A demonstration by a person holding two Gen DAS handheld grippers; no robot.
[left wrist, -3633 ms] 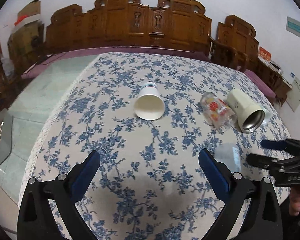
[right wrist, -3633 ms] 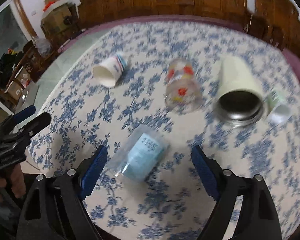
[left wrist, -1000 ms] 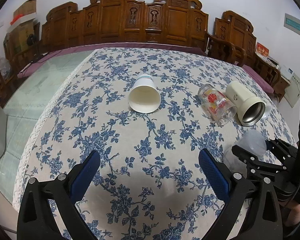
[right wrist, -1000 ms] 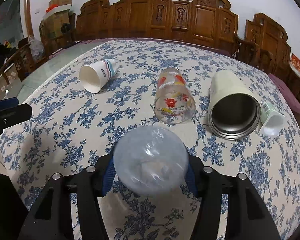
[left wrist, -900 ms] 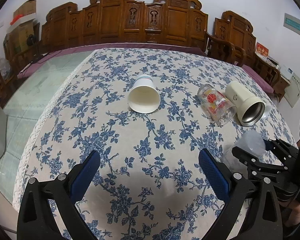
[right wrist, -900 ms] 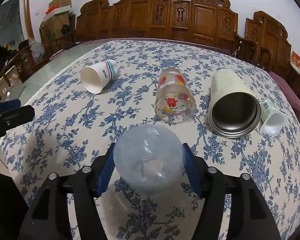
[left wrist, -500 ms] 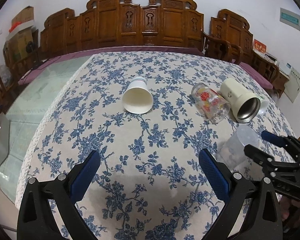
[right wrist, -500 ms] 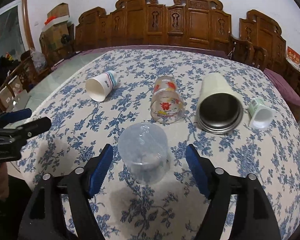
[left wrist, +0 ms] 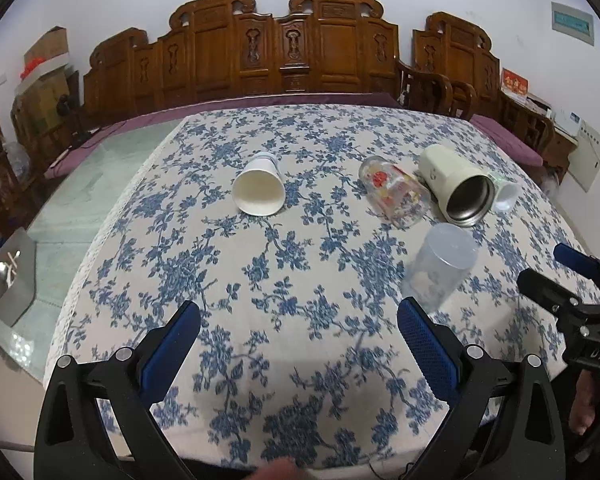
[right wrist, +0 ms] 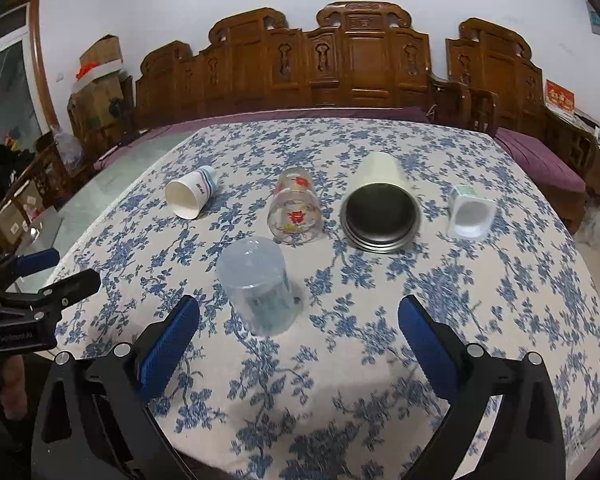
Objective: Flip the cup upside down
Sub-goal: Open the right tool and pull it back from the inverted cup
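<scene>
A clear plastic cup stands upside down on the blue-flowered tablecloth; it also shows in the left wrist view. My right gripper is open and empty, pulled back just short of the cup. My left gripper is open and empty near the table's front edge, to the left of the cup. Each gripper shows at the side of the other's view.
Lying on their sides behind the clear cup are a white paper cup, a printed glass, a cream steel tumbler and a small white cup. Carved wooden chairs line the far side.
My right gripper took up the clear cup, stood it upside down on the cloth, opened and drew back. The left gripper has stayed open.
</scene>
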